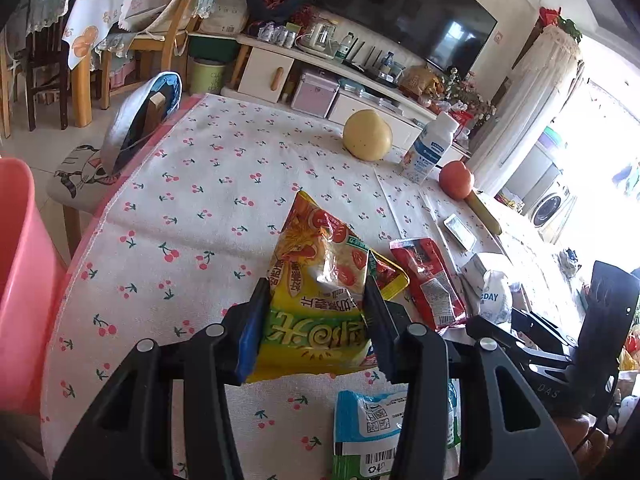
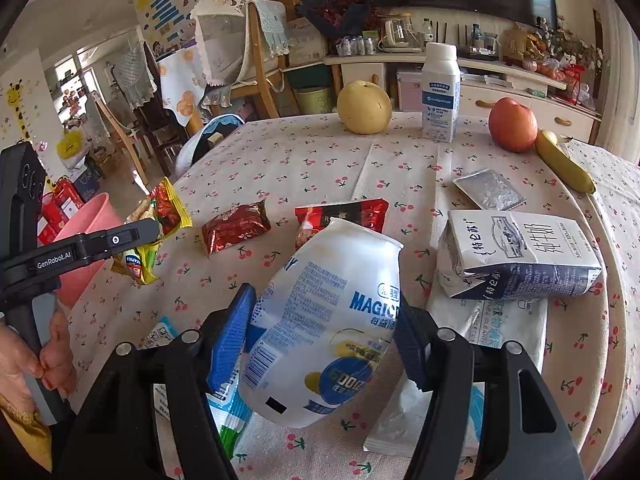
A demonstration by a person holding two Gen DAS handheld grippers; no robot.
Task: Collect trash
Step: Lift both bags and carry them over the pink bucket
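Observation:
My left gripper (image 1: pixel 316 284) is shut on a yellow snack bag (image 1: pixel 316 320), which hangs a little above the cherry-print tablecloth (image 1: pixel 200 200). The right wrist view shows the same bag (image 2: pixel 160 216) at the left, close to the pink bin (image 2: pixel 86 232). My right gripper (image 2: pixel 324 300) is shut on a crushed white plastic bottle (image 2: pixel 332 320), its blue pads pressing both sides. More litter lies on the table: a red wrapper (image 2: pixel 234 228), a red packet (image 2: pixel 348 212), a flattened milk carton (image 2: pixel 520 252) and a silver sachet (image 2: pixel 488 188).
The pink bin (image 1: pixel 20 280) stands off the table's left edge. At the far side are a pear (image 2: pixel 364 108), an upright white bottle (image 2: pixel 440 92), an apple (image 2: pixel 512 124) and a banana (image 2: pixel 564 164). A blue-green wrapper (image 1: pixel 372 420) lies under my left gripper. Chairs stand beyond the table.

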